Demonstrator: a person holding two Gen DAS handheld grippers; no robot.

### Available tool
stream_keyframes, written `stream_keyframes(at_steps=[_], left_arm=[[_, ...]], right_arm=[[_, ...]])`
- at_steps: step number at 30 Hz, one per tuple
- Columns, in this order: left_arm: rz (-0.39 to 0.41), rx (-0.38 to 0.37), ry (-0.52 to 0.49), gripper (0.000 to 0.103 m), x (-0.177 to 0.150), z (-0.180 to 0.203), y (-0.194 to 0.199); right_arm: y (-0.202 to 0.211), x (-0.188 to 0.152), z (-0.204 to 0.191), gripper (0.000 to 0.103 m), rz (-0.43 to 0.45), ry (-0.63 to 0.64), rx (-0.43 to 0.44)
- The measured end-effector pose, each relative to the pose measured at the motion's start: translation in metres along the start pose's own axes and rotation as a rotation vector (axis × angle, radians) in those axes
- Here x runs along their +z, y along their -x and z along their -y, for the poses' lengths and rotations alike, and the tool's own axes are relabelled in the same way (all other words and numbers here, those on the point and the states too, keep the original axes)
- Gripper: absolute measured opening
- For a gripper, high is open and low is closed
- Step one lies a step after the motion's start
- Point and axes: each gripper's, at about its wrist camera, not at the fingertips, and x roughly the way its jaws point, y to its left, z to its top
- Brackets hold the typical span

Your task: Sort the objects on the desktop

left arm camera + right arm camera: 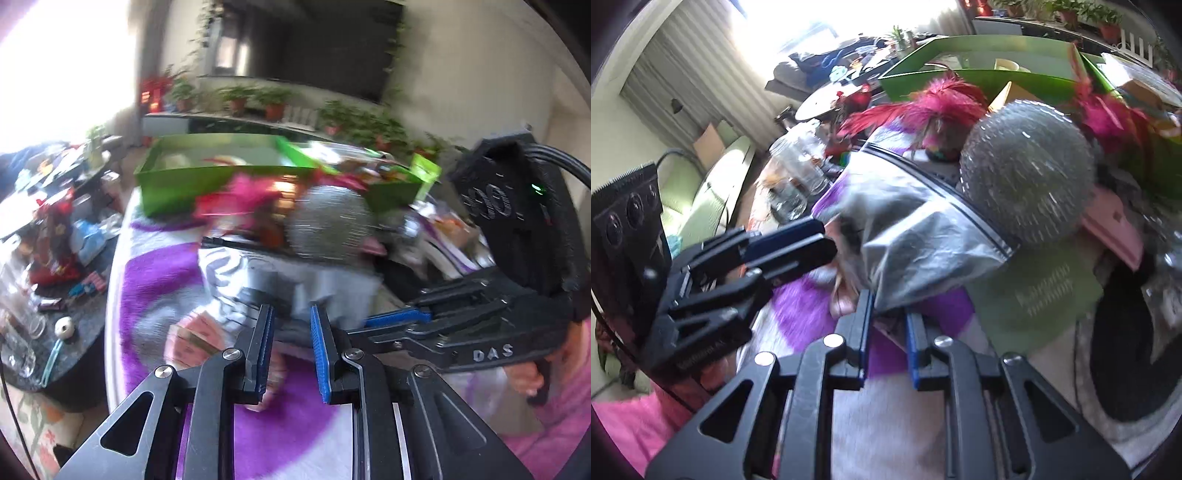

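Observation:
A clear silvery zip bag lies on the purple and white fuzzy cloth. My left gripper is shut on the bag's near edge. My right gripper comes in from the right and pinches the same bag. In the right wrist view the zip bag hangs with a corner between the pads of my right gripper, and my left gripper clamps its left edge. A silver wire scourer ball rests at the bag's far side, as does the scourer ball in the left wrist view.
A green tray stands behind, with pink feathered items in front of it. Glass jars and clutter fill a dark side table on the left. A pink flat piece and a black round object lie right.

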Motion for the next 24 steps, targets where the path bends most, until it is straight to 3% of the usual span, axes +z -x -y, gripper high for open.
stream_keyframes(at_steps=[2,5,10,11,12,14,17,22,23,24], left_arm=[[-0.01,-0.023,-0.037,0.02,-0.004,0.016,0.003],[-0.018,-0.025,-0.062,0.02,-0.007,0.027,0.001],[-0.01,0.079,-0.03,0.02,0.002,0.007,-0.011],[-0.013,0.096,-0.02,0.02,0.005,-0.002,-0.015],[-0.018,0.107,-0.012,0.02,0.009,-0.009,-0.019],[-0.038,0.141,0.003,0.023,0.016,-0.025,-0.029],[-0.071,0.168,0.026,0.026,0.023,-0.041,-0.045],[-0.115,0.18,0.078,0.041,0.028,-0.063,-0.071],[-0.124,0.165,0.097,0.041,0.027,-0.066,-0.074],[-0.134,0.137,0.118,0.041,0.025,-0.068,-0.075]], right_arm=[[0.011,-0.013,-0.002,0.013,-0.024,0.009,0.013],[0.023,-0.027,0.004,0.013,-0.044,0.01,-0.055],[0.026,-0.032,0.02,0.017,-0.034,-0.064,-0.073],[0.024,-0.032,0.022,0.029,-0.025,-0.09,-0.055],[0.022,-0.031,0.023,0.047,-0.012,-0.111,-0.037],[0.018,-0.033,0.02,0.053,0.006,-0.124,-0.027],[0.005,-0.029,0.012,0.053,-0.003,-0.109,-0.034],[-0.017,-0.023,0.006,0.052,-0.009,-0.11,-0.063],[-0.02,-0.021,0.005,0.045,-0.008,-0.106,-0.067],[-0.021,-0.019,0.006,0.021,-0.01,-0.106,-0.069]])
